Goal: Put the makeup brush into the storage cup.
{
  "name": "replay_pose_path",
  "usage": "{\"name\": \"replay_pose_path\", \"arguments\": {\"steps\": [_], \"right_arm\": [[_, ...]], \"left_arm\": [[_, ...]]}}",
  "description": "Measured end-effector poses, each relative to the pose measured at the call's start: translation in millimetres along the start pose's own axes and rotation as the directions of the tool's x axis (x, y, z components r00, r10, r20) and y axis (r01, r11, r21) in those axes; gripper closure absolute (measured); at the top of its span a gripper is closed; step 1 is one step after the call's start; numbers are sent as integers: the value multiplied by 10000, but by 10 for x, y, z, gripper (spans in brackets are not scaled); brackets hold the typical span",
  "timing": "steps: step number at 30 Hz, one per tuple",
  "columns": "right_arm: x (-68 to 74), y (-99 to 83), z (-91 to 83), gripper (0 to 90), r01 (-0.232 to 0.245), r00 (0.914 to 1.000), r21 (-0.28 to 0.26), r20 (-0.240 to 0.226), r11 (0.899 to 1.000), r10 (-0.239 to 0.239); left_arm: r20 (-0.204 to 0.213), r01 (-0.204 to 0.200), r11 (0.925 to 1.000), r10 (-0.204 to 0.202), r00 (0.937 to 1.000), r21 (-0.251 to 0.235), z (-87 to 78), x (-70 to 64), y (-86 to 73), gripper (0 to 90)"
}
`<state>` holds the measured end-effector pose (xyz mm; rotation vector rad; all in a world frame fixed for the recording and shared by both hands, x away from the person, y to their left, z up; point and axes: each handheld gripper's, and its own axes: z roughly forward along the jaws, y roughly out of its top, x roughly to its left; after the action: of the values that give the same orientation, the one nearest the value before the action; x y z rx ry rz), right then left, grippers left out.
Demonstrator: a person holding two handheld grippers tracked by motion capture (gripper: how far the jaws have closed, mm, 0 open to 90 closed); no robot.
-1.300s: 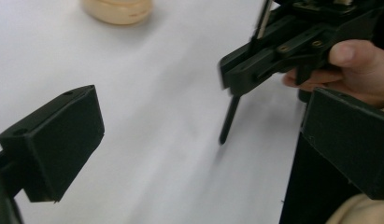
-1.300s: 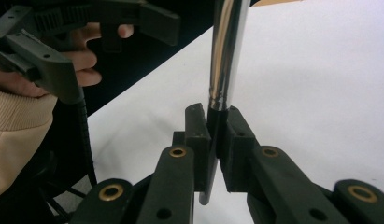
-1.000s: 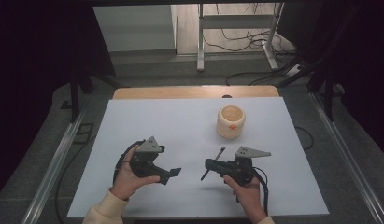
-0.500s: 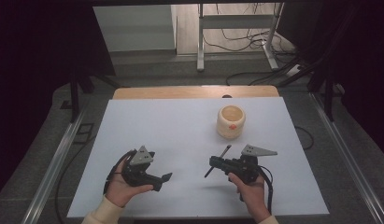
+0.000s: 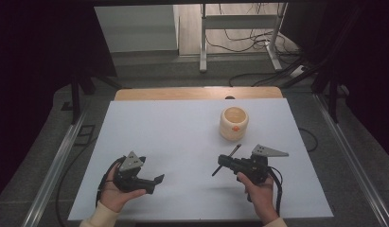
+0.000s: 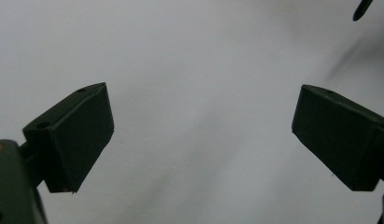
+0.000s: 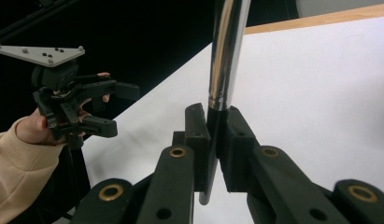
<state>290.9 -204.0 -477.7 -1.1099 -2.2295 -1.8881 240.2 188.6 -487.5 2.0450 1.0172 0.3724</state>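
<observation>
The right gripper (image 5: 225,163) has its jaws clamped on a slim rod (image 7: 223,70), which has a black lower end and a shiny metal shaft; in the high view the rod (image 5: 226,162) slants up and away from the jaws, its far tip close to the cup (image 5: 234,123) but not touching it. The left gripper (image 5: 156,179), well to the left of the cup and nearer the person, has its jaws spread wide with nothing between them, hovering over bare table (image 6: 199,93). The cup is a pale, cream-coloured round pot with an orange mark on its side, too small to read; it stands upright behind the right gripper. The table (image 5: 173,127) has a plain white top with a strip of light wood (image 5: 197,93) along the edge beyond the cup. Grey floor surrounds it, with metal rails at either side, and farther back a metal stand (image 5: 239,33) with loose cables under it, amid dark surroundings. No readable writing shows.
</observation>
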Motion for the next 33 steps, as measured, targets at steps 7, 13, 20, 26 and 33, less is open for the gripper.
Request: {"name": "replay_pose_path", "arguments": {"steps": [7,13,20,26,33], "right_arm": [[-2,24,-6,820,56,9999,-8,100,10000,-56],[-11,88,2,821,161,9995,-94,262,9998,-159],[-10,197,-6,821,278,9987,-338,443,9990,-263],[-23,292,-30,821,259,9982,-536,555,9982,-229],[-73,392,-55,821,222,9973,-714,716,9972,-171]], "left_arm": [[-260,130,9999,-129,9996,26,-2,44,-55,67],[-416,164,9998,-160,9990,84,7,75,-76,69],[-334,164,9997,-159,9993,160,29,69,-83,70],[-299,144,9997,-138,9995,190,32,74,-87,70],[-264,139,9997,-134,9996,201,38,78,-86,69]]}}
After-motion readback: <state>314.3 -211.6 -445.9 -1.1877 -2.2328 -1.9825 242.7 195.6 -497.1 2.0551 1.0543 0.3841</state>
